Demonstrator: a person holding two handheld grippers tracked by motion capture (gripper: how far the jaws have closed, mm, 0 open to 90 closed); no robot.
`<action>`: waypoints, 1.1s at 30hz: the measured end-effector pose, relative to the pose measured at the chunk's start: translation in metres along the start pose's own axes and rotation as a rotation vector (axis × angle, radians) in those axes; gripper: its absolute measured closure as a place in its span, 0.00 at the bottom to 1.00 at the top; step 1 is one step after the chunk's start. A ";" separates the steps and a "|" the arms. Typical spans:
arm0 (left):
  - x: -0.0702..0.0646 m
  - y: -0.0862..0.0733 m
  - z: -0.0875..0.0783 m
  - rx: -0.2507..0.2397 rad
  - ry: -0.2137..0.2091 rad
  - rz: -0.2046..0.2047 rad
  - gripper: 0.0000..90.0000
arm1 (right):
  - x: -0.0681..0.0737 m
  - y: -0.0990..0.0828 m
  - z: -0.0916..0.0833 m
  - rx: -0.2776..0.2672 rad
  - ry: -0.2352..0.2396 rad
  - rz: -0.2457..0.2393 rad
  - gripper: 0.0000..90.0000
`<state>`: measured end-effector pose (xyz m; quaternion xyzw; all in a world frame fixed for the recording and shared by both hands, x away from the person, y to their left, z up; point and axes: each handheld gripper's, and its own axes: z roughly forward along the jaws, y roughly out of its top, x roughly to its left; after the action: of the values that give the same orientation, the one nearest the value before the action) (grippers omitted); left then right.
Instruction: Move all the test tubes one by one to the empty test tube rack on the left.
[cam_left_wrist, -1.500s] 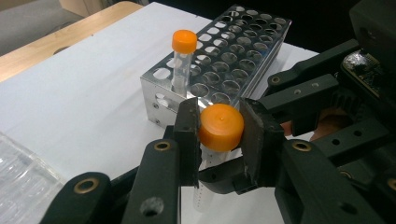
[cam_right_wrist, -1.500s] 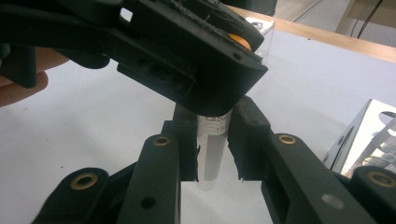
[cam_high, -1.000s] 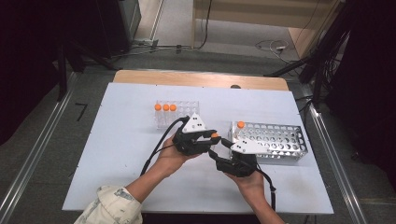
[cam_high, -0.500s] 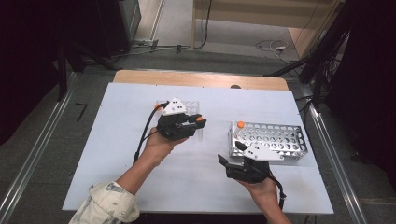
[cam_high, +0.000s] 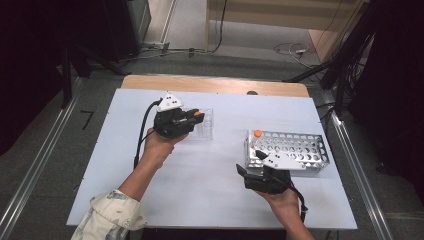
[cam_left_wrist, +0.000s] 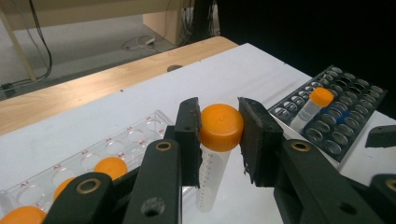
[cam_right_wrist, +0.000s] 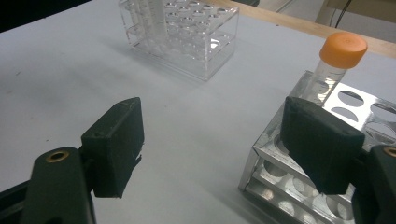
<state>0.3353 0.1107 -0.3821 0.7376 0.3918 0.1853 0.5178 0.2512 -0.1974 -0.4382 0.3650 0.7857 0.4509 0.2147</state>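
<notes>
white table (cam_high: 200, 190) | grey floor (cam_high: 55, 150) | left tool (cam_left_wrist: 219, 140) clamps tube (cam_left_wrist: 215, 154) | right tool (cam_right_wrist: 210, 140) apart

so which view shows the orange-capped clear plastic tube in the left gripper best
The left gripper view: the orange-capped clear plastic tube sits close up, the left gripper clamped on its cap. The high view shows just its cap. The right gripper view doesn't clearly show it.

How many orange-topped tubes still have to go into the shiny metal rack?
Done: one orange-capped tube stands in a corner hole of the metal rack. In hand: the left claw is shut on a second tube by its cap, above the clear rack. The right claw, whose jaws have just been opening, is open and empty beside the metal rack. Left: about three capped tubes wait in the clear rack.
</notes>
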 end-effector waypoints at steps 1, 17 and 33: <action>0.001 0.001 0.000 -0.002 0.009 -0.001 0.79 | 0.000 0.000 -0.001 0.000 -0.002 0.000 0.23; 0.024 0.008 0.001 -0.048 0.111 -0.014 0.79 | -0.006 -0.006 -0.007 -0.001 -0.044 0.027 0.24; 0.028 -0.004 0.026 0.052 0.145 0.027 0.79 | -0.006 -0.008 -0.008 -0.001 -0.050 0.027 0.25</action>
<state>0.3688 0.1165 -0.3998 0.7405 0.4232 0.2350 0.4662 0.2467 -0.2088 -0.4407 0.3865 0.7749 0.4450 0.2283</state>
